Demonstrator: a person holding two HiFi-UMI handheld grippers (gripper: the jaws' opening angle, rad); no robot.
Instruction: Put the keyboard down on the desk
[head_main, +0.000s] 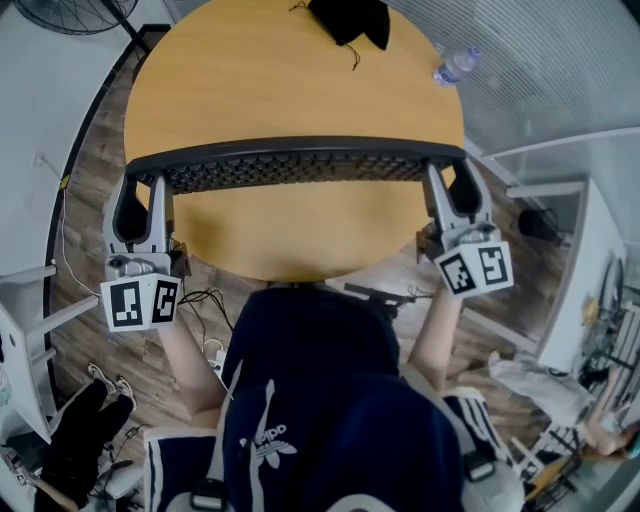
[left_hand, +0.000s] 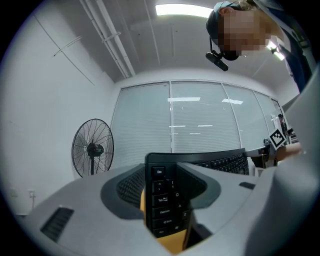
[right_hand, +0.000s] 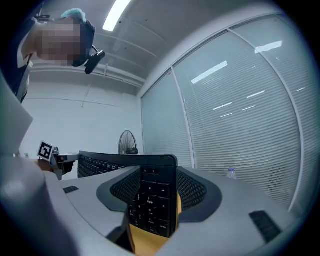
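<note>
Over the surface's (head_main: 300, 90) near edge, left gripper (head_main: 140, 188) and right gripper (head_main: 452, 186) each have fingers (head_main: 159, 210) clamped on one end of the keyboard (head_main: 295, 166), probably so it goes down level.

keyboard (head_main: 295, 165): black case, black keys, white legends. counter (head_main: 300, 90): uniform orange-yellow top. left hand-held gripper (head_main: 145, 185) and right hand-held gripper (head_main: 450, 180): light grey bodies with black textured inner faces; each cube is white with black square markers. cloth (head_main: 350, 20) at the counter's far edge: black. bottle (head_main: 456, 66) at the counter's far right edge: clear with a blue tint. floor (head_main: 95, 200) left of the counter: brown wood-grain planks. fan (left_hand: 93, 148): black.
</note>
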